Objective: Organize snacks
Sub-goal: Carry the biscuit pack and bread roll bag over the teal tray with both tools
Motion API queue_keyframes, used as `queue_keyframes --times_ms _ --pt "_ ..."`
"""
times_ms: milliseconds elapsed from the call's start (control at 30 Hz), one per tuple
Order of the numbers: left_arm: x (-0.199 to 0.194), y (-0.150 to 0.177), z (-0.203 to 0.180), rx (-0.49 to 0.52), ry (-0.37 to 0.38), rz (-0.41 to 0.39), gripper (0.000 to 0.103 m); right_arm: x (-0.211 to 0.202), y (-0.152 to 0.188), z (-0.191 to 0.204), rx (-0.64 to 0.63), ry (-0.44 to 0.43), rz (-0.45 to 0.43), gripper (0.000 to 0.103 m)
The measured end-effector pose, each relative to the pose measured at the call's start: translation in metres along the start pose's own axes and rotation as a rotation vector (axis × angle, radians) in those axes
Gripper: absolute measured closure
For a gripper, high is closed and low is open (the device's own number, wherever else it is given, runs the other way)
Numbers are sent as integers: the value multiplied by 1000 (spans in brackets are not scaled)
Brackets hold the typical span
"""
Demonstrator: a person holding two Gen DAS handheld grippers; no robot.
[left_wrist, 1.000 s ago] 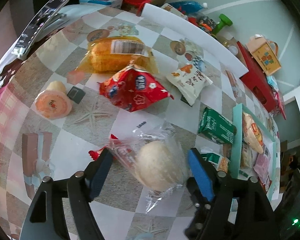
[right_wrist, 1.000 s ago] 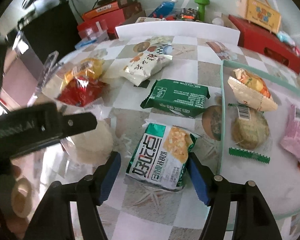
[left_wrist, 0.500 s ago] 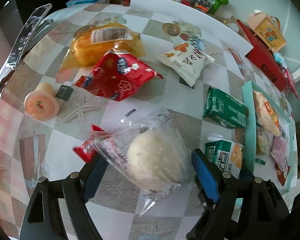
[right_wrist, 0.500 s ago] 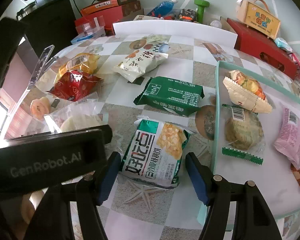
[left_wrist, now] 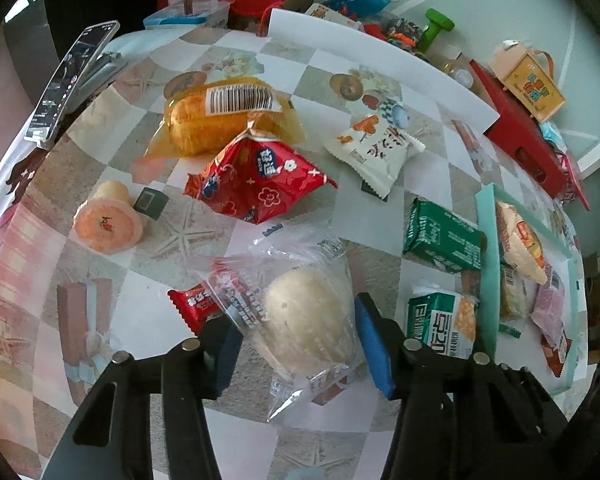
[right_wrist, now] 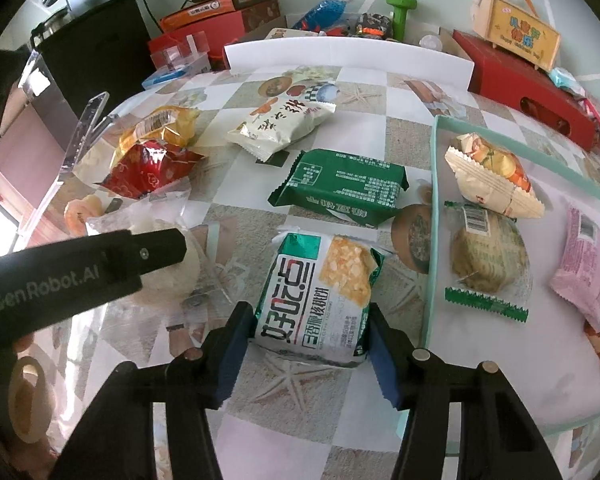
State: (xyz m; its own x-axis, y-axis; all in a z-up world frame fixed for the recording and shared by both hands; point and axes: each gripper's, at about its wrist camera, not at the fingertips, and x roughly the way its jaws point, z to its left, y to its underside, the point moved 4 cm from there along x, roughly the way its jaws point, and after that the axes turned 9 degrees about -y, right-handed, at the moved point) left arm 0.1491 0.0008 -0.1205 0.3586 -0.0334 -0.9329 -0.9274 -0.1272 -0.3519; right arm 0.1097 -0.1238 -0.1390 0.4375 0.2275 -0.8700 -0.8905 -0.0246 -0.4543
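Checkered tablecloth (left_wrist: 172, 248) strewn with packaged snacks; teal tray (right_wrist: 434, 208) as landmark.

Left gripper (left_wrist: 296, 344): jaws just closed inward, blue pads pressed against the clear wrapper of a round pale bun (left_wrist: 308, 320), well left of the tray. Small red packet (left_wrist: 194, 304) touching the wrapper on the side away from the tray.

Right gripper (right_wrist: 312, 344): jaws just closed inward, pads against both sides of a green-and-white cracker pack (right_wrist: 320, 292), just left of the tray's near wall, resting on the cloth.

Dark green packet (right_wrist: 340, 188) just beside the tray's left wall, beyond the cracker pack. White noodle-print packet (right_wrist: 280, 124) farther from the tray, toward the white board (right_wrist: 348, 56). Red pouch (left_wrist: 256, 180) and yellow-wrapped bread (left_wrist: 224, 116) well left of the tray, touching each other. Orange jelly cup (left_wrist: 104, 224) farthest left.

Inside the tray: cream snack bag (right_wrist: 496, 176), wrapped round cake (right_wrist: 488, 256), pink packet (right_wrist: 584, 264).
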Motion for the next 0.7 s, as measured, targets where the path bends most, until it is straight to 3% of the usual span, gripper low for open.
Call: queue_keyframes --times_ms 367,700 --pt "-24 -2 0 5 29 -68 54 -23 -7 4 14 -45 -68 45" --pt "-58 -12 5 -22 56 -197 55 -46 -14 3 21 -56 -138 45"
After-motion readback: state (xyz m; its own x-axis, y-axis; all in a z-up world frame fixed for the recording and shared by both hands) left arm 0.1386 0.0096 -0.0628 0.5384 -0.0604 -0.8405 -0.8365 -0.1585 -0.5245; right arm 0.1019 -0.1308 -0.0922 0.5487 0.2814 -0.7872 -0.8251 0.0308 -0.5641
